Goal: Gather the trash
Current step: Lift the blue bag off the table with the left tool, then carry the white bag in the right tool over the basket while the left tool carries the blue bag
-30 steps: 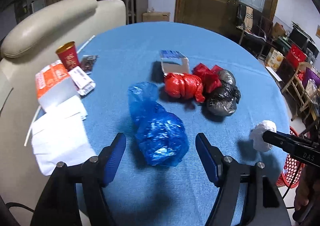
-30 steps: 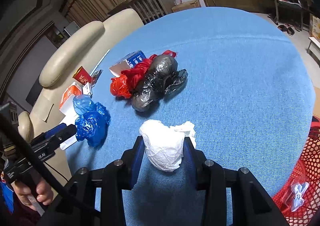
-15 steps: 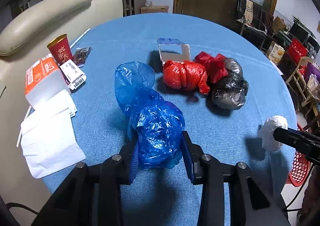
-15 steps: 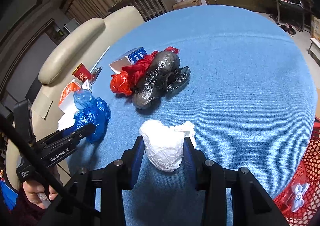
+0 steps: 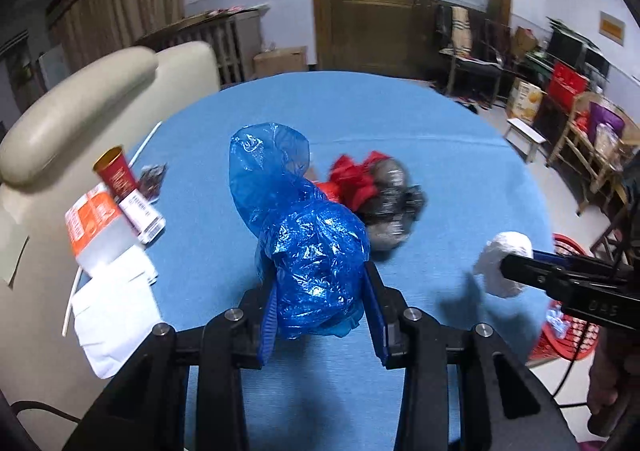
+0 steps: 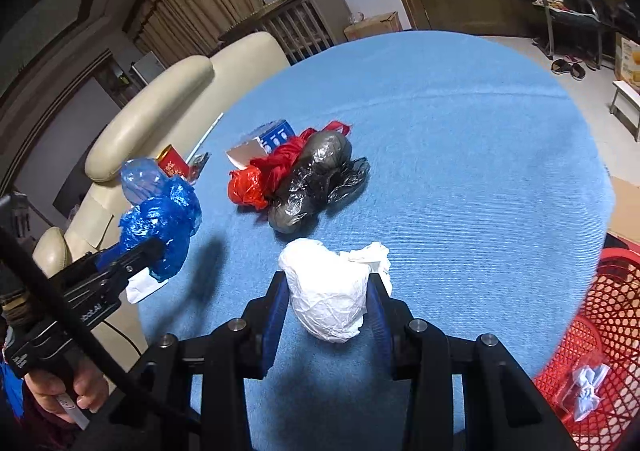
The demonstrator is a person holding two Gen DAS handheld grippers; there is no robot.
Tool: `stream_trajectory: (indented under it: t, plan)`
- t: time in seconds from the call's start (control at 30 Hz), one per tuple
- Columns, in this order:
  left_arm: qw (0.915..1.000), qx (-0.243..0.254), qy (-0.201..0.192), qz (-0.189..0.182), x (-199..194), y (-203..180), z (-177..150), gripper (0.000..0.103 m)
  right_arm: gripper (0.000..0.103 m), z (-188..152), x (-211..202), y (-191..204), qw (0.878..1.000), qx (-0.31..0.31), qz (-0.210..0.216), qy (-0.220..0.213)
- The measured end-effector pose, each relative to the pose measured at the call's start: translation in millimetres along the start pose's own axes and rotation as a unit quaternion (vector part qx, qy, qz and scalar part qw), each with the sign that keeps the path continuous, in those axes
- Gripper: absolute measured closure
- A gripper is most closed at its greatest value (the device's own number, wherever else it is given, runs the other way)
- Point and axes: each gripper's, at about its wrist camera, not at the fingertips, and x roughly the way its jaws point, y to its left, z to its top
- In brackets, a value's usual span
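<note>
Above the round blue table [image 6: 460,155], my left gripper [image 5: 320,303] had just closed its jaws, and they clamped the crumpled blue plastic bag [image 5: 312,251], held clear of the cloth. My right gripper [image 6: 327,303] pinched the white paper wad [image 6: 328,291] near the table's edge. Red bags [image 6: 260,175] and a black bag [image 6: 316,179] lay mid-table; a red basket [image 6: 600,331] stood beside the table.

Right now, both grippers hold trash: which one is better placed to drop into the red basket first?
The right hand-held gripper. It grips the white wad, and the red basket sits just off the table edge on its side. The left hand-held gripper, clamped on the blue bag, is across the table.
</note>
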Motion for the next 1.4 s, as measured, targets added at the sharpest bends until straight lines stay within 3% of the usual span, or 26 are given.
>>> stream_trajectory:
  t: [0.23, 0.5, 0.97, 1.13, 1.4]
  plan:
    - [0.9972, 0.054, -0.016, -0.049, -22, -48, 6, 0.063, 0.061, -5, -38, -8, 0.999, -0.009, -0.018, -0.035]
    - [0.9853, 0.124, -0.005, -0.118, -32, -101, 7, 0.063, 0.061, -23, -86, -39, 0.996, 0.002, -0.055, -0.063]
    - [0.949, 0.251, -0.01, -0.191, -47, -203, 5, 0.063, 0.061, -64, -169, -144, 0.981, 0.114, -0.125, -0.095]
    - [0.9332, 0.282, 0.014, -0.222, -36, -239, 0, 0.063, 0.061, -73, -180, -172, 0.975, 0.148, -0.133, -0.098]
    - [0.917, 0.303, 0.059, -0.252, -15, -274, -7, 0.063, 0.061, -86, -184, -195, 0.967, 0.189, -0.136, -0.1]
